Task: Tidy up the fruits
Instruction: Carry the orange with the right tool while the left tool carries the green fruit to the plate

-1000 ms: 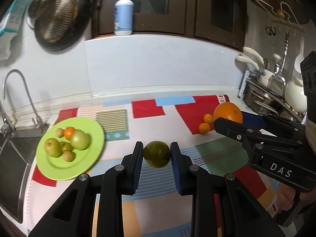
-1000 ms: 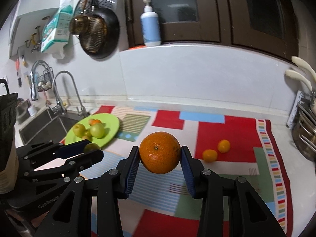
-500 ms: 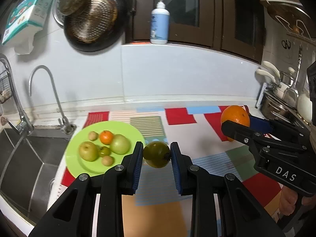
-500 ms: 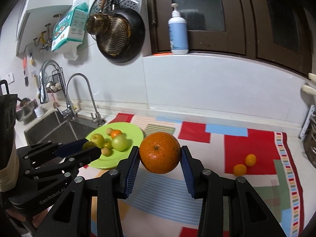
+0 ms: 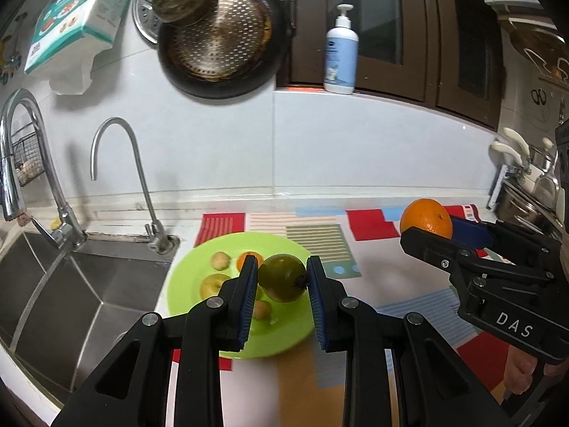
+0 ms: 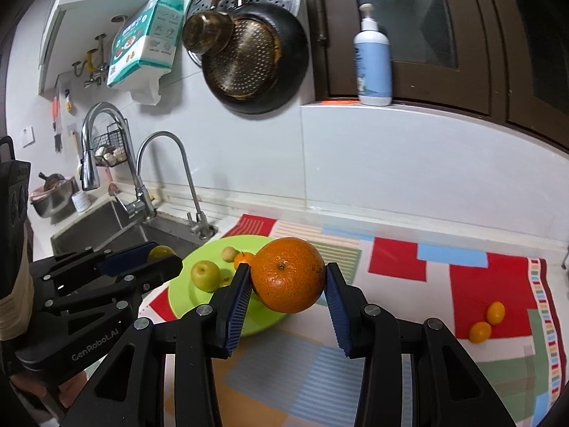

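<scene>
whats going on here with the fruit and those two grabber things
A person is sorting fruit onto a green plate beside the sink. The left gripper is shut on a green fruit and holds it over the plate, which already carries several small fruits. The right gripper is shut on a large orange. Two small yellow-orange fruits lie on the patterned mat.

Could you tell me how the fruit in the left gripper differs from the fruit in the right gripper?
The green fruit in the left gripper is dull olive green; the orange in the right gripper is bright orange. The green fruit looks smaller and smooth, the orange larger and dimpled. Both are clamped between blue-padded fingers, near the green plate.
</scene>
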The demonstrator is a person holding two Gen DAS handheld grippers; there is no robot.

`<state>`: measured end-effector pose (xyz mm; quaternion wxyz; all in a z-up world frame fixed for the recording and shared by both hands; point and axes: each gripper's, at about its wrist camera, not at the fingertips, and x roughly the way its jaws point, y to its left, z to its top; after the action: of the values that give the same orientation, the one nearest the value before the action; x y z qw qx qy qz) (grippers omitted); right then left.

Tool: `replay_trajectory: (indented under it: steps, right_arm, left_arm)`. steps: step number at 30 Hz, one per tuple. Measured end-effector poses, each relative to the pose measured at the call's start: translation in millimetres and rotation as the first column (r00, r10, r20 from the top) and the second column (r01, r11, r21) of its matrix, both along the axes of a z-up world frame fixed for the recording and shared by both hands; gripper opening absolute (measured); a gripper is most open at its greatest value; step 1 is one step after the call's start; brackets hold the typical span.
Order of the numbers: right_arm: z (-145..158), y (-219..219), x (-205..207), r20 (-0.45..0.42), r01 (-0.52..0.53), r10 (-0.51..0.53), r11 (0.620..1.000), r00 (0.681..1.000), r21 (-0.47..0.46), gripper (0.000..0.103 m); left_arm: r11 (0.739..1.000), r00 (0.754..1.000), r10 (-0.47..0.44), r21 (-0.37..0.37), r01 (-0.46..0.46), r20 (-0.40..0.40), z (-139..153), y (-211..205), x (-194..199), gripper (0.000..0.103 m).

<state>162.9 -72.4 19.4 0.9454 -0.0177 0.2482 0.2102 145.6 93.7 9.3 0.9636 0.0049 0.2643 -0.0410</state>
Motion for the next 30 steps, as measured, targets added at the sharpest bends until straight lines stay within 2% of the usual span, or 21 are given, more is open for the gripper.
replay_trajectory:
  steps: [12, 30]
  right_arm:
    - [-12, 40, 49, -0.032, -0.051, 0.051, 0.999, 0.998, -0.008, 0.043]
    - [-67, 74, 131, -0.156, -0.106, 0.102, 0.994, 0.983, -0.021, 0.043]
  left_arm:
    - [0.998, 0.998, 0.062, 0.009, -0.062, -0.021, -12, 34, 41, 0.028]
    - [0.994, 0.986, 0.11, 0.012, -0.109, -0.129, -58, 59, 109, 0.028]
